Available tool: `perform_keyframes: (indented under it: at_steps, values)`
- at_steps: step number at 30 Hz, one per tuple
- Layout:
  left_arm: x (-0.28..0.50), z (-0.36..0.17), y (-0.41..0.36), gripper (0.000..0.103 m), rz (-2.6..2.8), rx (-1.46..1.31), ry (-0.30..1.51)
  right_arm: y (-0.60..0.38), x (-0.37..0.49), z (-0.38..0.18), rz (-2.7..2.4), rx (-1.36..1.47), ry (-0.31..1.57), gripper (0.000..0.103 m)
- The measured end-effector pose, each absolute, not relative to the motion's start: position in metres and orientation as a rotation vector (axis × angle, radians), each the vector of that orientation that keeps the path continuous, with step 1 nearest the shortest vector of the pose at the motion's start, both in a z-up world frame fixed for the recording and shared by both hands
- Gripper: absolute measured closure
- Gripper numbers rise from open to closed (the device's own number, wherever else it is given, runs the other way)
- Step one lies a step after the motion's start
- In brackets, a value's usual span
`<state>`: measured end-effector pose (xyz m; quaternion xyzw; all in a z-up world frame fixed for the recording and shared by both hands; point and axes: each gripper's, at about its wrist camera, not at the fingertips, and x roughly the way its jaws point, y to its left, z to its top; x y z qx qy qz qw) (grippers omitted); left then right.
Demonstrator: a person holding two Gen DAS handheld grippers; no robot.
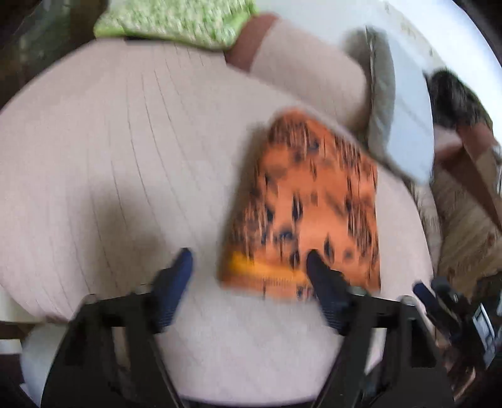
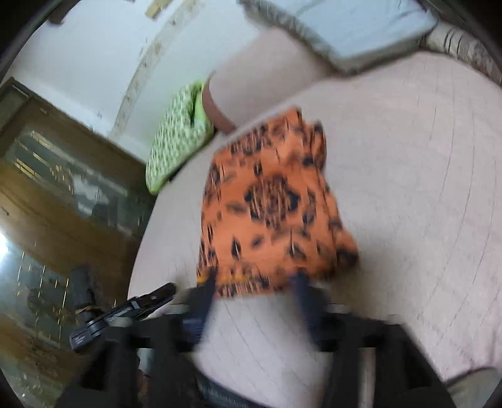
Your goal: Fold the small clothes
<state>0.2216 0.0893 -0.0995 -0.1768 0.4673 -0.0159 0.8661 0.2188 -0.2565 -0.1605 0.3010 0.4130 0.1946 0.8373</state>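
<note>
An orange garment (image 1: 309, 204) with a dark blotchy print lies folded into a rough rectangle on a pale pink ribbed bed cover (image 1: 103, 163); this garment serves as the landmark for everything else. A yellow-orange band runs along its near edge.

In the left wrist view, the left gripper (image 1: 249, 260) has its fingers spread wide apart, gripping nothing. One finger sits over the bare bed cover just off the garment's near left corner, and the other finger (image 1: 317, 266) overlaps the garment's near edge (both frames are motion-blurred, so whether it actually touches the cloth cannot be told).

In the right wrist view, the right gripper (image 2: 255, 279) also has its fingers parted. Both fingertips (image 2: 208, 282) reach the garment's (image 2: 269, 204) near edge, and they seem to sit at or just under the hem, though the blur leaves the contact unclear. The dark body of the left gripper (image 2: 125, 309) shows just off the garment's near left corner.

Beyond the garment's far edge, a green patterned pillow (image 2: 178, 135) lies at the bed's border, beside a pale pink bolster (image 1: 313, 69) with a brown end. A light blue pillow (image 2: 360, 28) with a grey frilled edge rests past the garment's far right side. To the garment's left, off the bed, stands a wooden cabinet (image 2: 62, 175) with glass panels.
</note>
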Motion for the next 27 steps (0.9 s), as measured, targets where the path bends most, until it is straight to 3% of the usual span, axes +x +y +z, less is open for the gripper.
perform_keyframes:
  at_steps: [7, 13, 22, 25, 27]
  values:
    - [0.302, -0.077, 0.092, 0.024, -0.075, -0.362, 0.961, -0.251, 0.289, -0.133, 0.351, 0.546, 0.869, 0.040]
    - [0.389, -0.102, 0.095, 0.024, -0.116, -0.479, 1.056, -0.265, 0.377, -0.152, 0.324, 0.590, 0.953, 0.043]
    - [0.482, -0.159, 0.087, 0.025, -0.242, -0.659, 1.223, -0.277, 0.487, -0.210, 0.307, 0.691, 1.086, 0.062]
    - [0.482, -0.161, 0.080, 0.057, -0.284, -0.620, 1.211, -0.278, 0.492, -0.219, 0.349, 0.727, 1.107, 0.091]
    - [0.472, -0.148, 0.074, 0.062, -0.285, -0.556, 1.142, -0.278, 0.483, -0.205, 0.308, 0.655, 1.072, 0.097]
